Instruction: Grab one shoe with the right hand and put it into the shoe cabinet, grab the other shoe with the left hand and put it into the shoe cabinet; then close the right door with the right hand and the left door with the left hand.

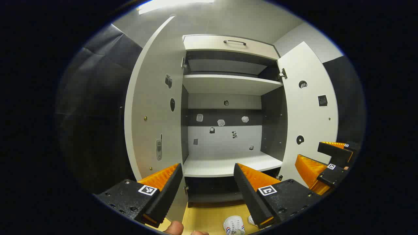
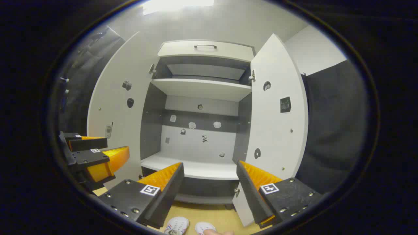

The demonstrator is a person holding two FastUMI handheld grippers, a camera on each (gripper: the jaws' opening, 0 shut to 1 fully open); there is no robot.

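Note:
The white shoe cabinet stands straight ahead with both doors swung wide. Its left door and right door flank a bare lower shelf. Two white shoes lie on the floor below it, one beside the other; the right gripper view has them as a pair at its bottom edge. My left gripper is open and holds nothing, well above the shoes. My right gripper is open too, at about the same height. Each shows off to the side in the other's view.
The yellow wooden floor runs under the cabinet. An upper shelf and a drawer with a handle sit above. Small stickers dot the back panel and doors. Dark cloth walls stand on both sides. A fingertip pokes in at the bottom.

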